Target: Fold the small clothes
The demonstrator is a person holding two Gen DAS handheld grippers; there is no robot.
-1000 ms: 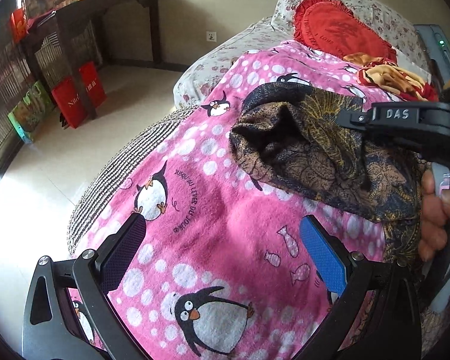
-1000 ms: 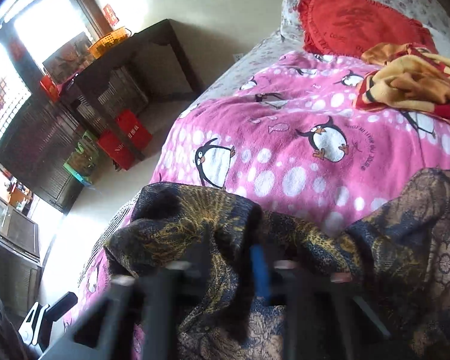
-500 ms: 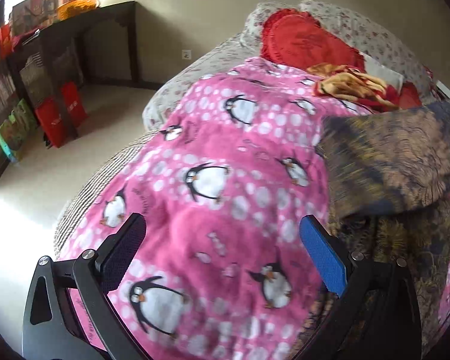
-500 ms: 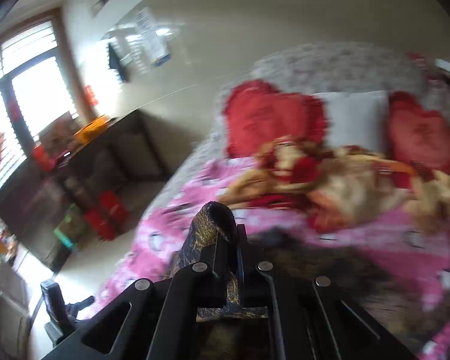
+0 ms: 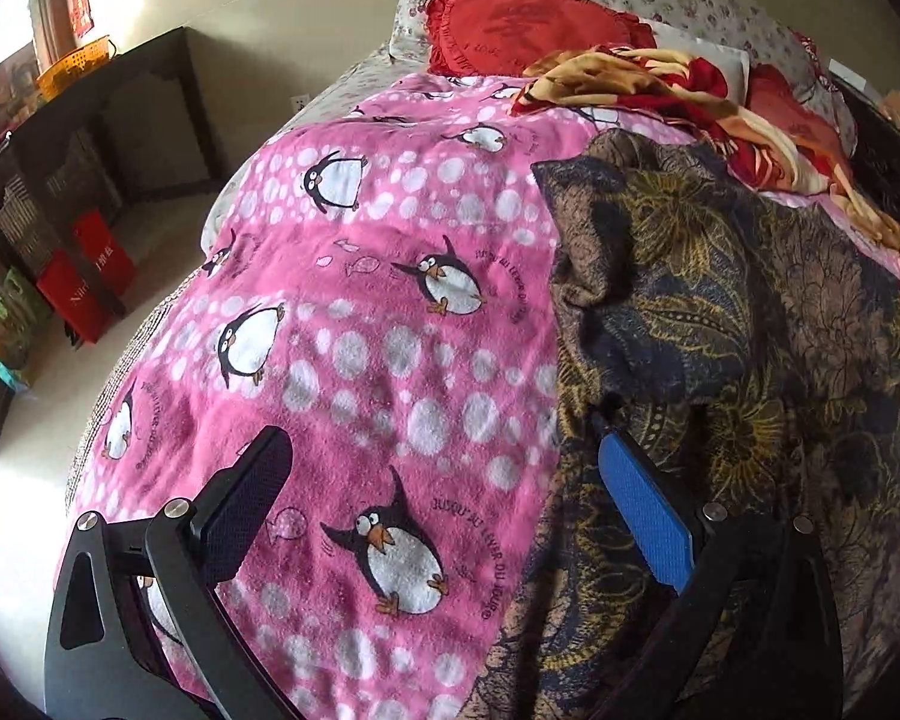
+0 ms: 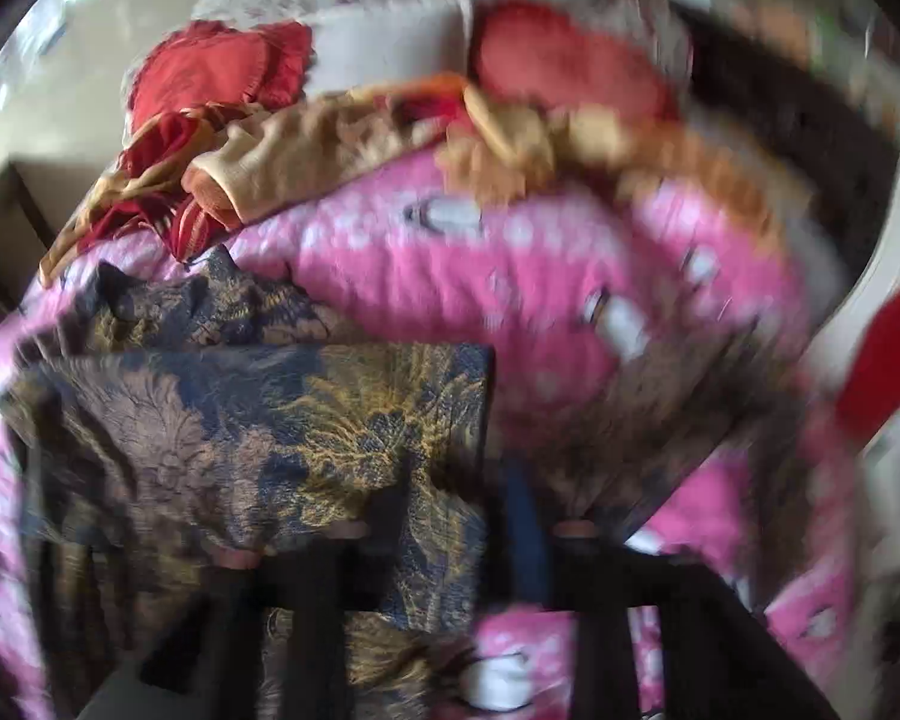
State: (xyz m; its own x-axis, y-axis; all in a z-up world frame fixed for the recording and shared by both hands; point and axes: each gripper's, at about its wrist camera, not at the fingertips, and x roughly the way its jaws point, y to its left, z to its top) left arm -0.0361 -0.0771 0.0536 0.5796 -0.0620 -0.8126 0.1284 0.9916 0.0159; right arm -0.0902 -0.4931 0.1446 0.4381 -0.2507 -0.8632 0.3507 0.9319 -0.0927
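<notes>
The garment (image 5: 720, 330) lies rumpled on the blanket (image 5: 360, 360), right of frame, one flap doubled over. Left gripper (image 5: 444, 510) hovers open, empty; right gripper (image 6: 444, 546) is blurred, apparently clamped on cloth. Folding looks midway; next, grasp a free edge.

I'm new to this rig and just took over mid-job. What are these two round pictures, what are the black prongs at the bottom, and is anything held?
Each picture comes from a fisheye camera on a hand-held gripper, looking along its jaws. In the left wrist view, the left gripper is open and empty above a pink penguin blanket on a bed. A dark floral garment lies beside it, with a red-and-yellow cloth and red cushion beyond. The right wrist view is motion-blurred: the right gripper seems to pinch the garment's edge, though I cannot confirm it.
</notes>
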